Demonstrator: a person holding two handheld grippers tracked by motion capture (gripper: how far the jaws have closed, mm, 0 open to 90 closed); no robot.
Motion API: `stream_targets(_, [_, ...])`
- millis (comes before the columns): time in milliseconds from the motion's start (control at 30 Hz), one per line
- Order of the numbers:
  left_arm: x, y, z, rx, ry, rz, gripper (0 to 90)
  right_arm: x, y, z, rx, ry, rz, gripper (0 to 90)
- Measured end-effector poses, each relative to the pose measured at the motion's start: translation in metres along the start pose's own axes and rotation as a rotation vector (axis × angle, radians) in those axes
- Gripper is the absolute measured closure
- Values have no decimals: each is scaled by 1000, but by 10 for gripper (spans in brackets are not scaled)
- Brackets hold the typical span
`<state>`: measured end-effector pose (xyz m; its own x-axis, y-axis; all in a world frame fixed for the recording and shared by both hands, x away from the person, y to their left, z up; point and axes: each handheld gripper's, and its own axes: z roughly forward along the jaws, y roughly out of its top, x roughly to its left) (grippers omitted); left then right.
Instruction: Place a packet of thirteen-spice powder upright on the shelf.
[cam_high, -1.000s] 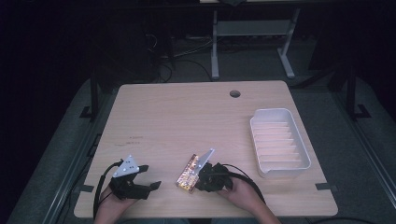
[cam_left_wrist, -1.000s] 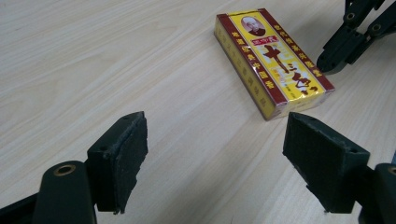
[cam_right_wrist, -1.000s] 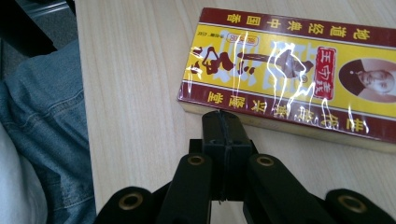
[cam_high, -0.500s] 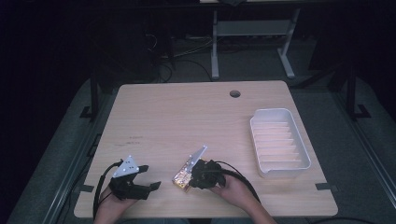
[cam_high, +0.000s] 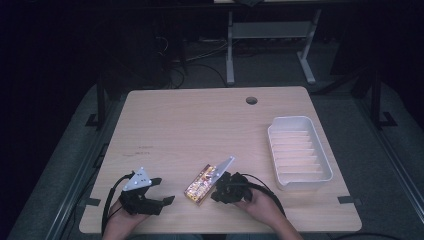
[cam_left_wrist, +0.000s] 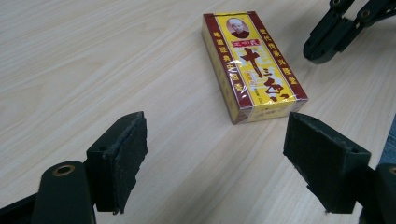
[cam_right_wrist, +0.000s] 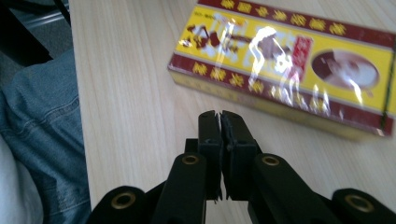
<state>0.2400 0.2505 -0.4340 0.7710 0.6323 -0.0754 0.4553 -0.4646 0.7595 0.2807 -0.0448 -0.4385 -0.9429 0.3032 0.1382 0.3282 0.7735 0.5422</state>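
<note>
Surface (cam_high: 200, 125): pale wood-grain rectangular top, round cable hole (cam_high: 251, 100) at 12 o'clock.

White ribbed plastic tray (cam_high: 299, 150): at 3 o'clock on the surface, well apart from both hands; we see nothing in it.

Yellow-and-maroon rectangular cardboard box wrapped in clear film (cam_high: 201, 182): lies flat near the front edge at 6 o'clock, between the two grippers. A second ago it sat in the same spot, so we record no shift of the box itself.

Left gripper (cam_high: 165, 201): at 7 o'clock, resting on the surface, jaws spread wide and bare, aimed at the box; unmoved over the last second.

Right gripper (cam_right_wrist: 219, 122): at 5 o'clock, just beside the box's long edge, pads pressed almost together with nothing between them. Its jaws have just been opening a sliver, and it has pivoted a little closer to the box. We judge this the start of spreading for a grasp; the box is not yet held.
</note>
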Motion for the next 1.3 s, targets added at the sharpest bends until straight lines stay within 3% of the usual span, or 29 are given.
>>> stream_targets(533, [-17,15,20,31,-38,29,209,2,-39,-34,-22,-39,31,710])
stream_targets(733, [-24,27,32,54,-38,58,205,2,-50,-42,-34,-45,48,555])
stream_targets(933, [-31,40,46,97,-25,81,197,1,-57,-44,-40,-39,61,485])
stream_targets(1300, [-39,52,75,154,7,80,173,1,-60,-50,-59,-64,62,427])
